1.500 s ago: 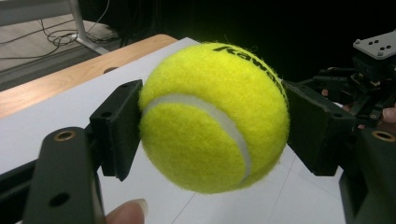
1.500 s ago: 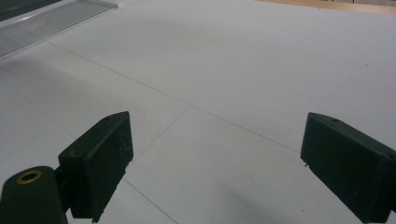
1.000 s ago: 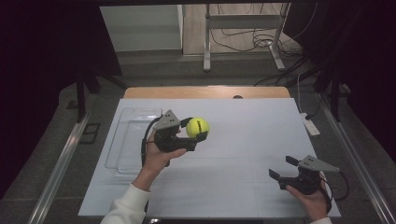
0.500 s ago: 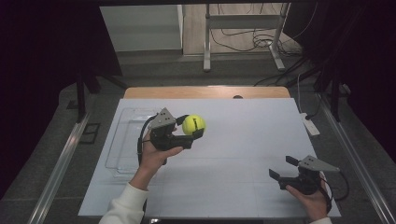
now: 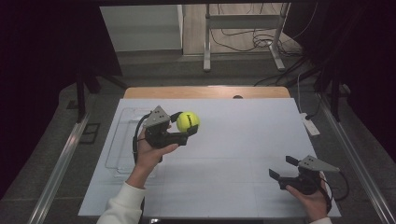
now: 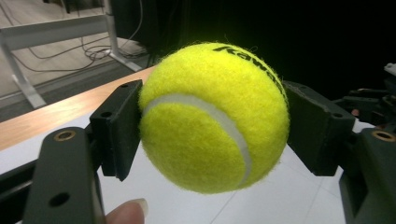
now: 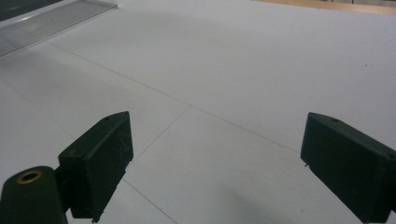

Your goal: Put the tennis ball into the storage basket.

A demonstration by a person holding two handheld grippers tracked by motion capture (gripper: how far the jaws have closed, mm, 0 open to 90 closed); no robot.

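the left gripper [image 5: 183,133], black with a grey three-cornered plate on top, is clamped on a fuzzy yellow-green tennis ball [image 5: 187,121] with a white seam and dark lettering; in the left gripper view the ball [image 6: 214,116] sits squarely between the two black jaws, each pad pressed against one side of it, and a fingertip [image 6: 127,212] shows at the bottom edge. the ball is lifted clear of the desk [image 5: 243,140], a white-topped surface with a strip of bare wood along its far edge, and hangs over the left half of it, nearer the far edge than the near one. just to the left of the hand, along the desk's left edge, lies a clear plastic tray [image 5: 120,144], shallow and rectangular. the right gripper [image 5: 281,169] is down by the desk's near right corner, well apart from the ball, held low by the right hand [image 5: 314,198]; its jaws stand wide apart with nothing between them, and the right gripper view looks past them onto bare white desk [image 7: 224,84] crossed by thin seams.
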